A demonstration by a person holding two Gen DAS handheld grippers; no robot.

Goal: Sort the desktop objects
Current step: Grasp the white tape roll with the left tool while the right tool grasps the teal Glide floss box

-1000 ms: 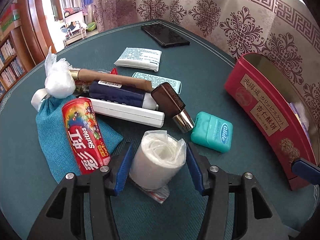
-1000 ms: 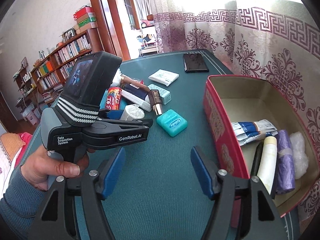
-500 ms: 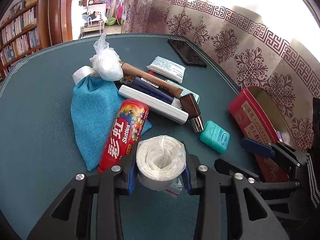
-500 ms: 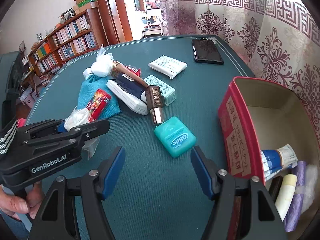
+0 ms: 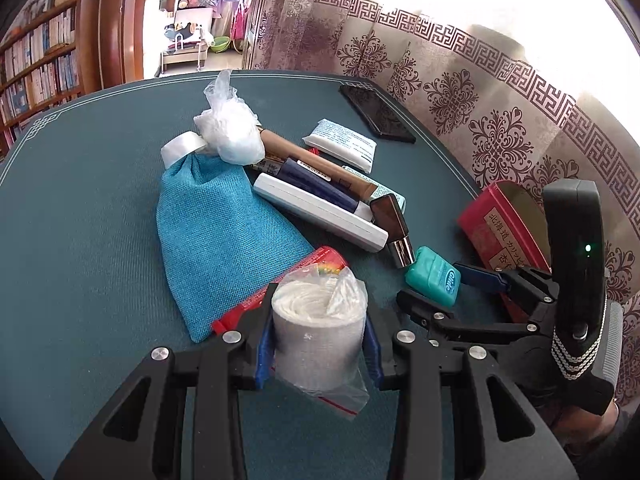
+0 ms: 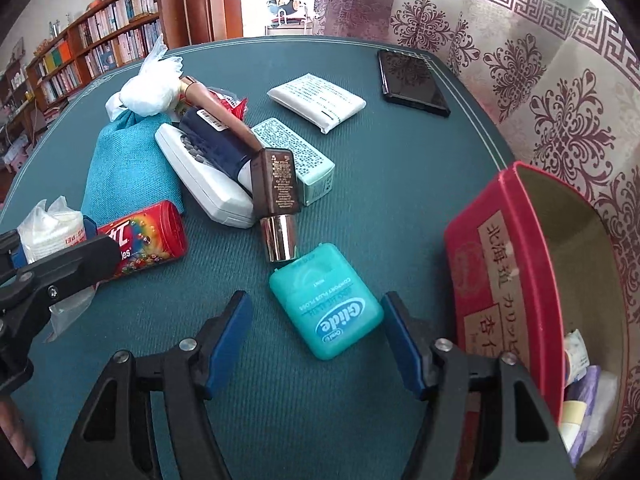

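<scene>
Room: I see bookshelves [image 6: 100,36], patterned curtain [image 5: 480,92].
Surface: woven teal table [image 6: 400,152].
Left gripper [image 5: 318,344]: clamps my plastic-wrapped white roll [image 5: 318,332].
Right gripper [image 6: 316,338]: spread around the glossy floss box [image 6: 326,300].

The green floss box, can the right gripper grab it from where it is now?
Probably yes. The right gripper is open, with its jaws on either side of the floss box, and nothing lies between them. The brown bottle touches only the box's far corner, so it might get nudged.

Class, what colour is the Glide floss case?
Teal green, with a white logo; the floss case shows best in the right wrist view.
</scene>
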